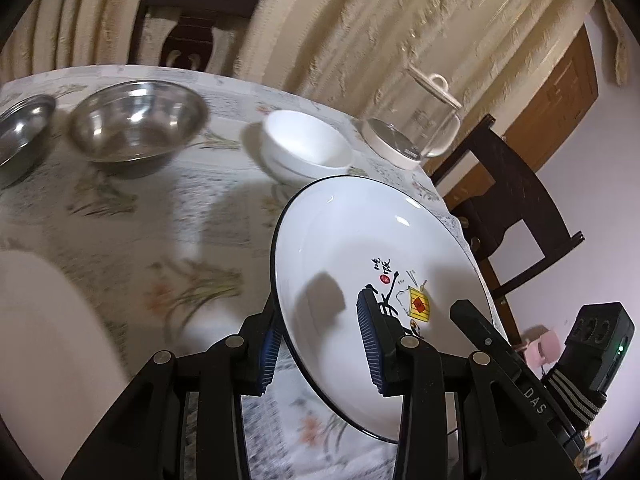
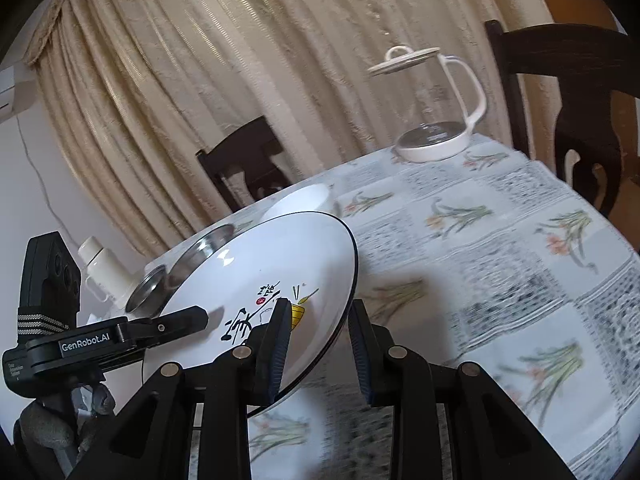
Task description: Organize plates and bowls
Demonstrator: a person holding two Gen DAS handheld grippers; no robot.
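Note:
A white plate [image 1: 360,232] with a black rim and a painted picture hangs tilted above the table, held from both sides. My left gripper [image 1: 320,332] is shut on its left rim, one blue pad under the plate and one on its face. The right gripper's finger [image 1: 480,328] reaches onto the plate from the right. In the right wrist view my right gripper [image 2: 320,340] is shut on the right rim of the plate [image 2: 260,264], and the left gripper [image 2: 176,320] grips the far side. Further back stand white bowls [image 1: 308,148], a steel bowl [image 1: 136,120] and a steel dish [image 1: 24,128].
A floral tablecloth [image 2: 480,240] covers the table. A glass kettle [image 2: 436,120] on a white base stands at the far edge, and a white bottle [image 2: 104,264] stands beside the steel bowls [image 2: 212,244]. Dark chairs [image 1: 508,200] ring the table. A blurred white shape [image 1: 48,340] lies near left.

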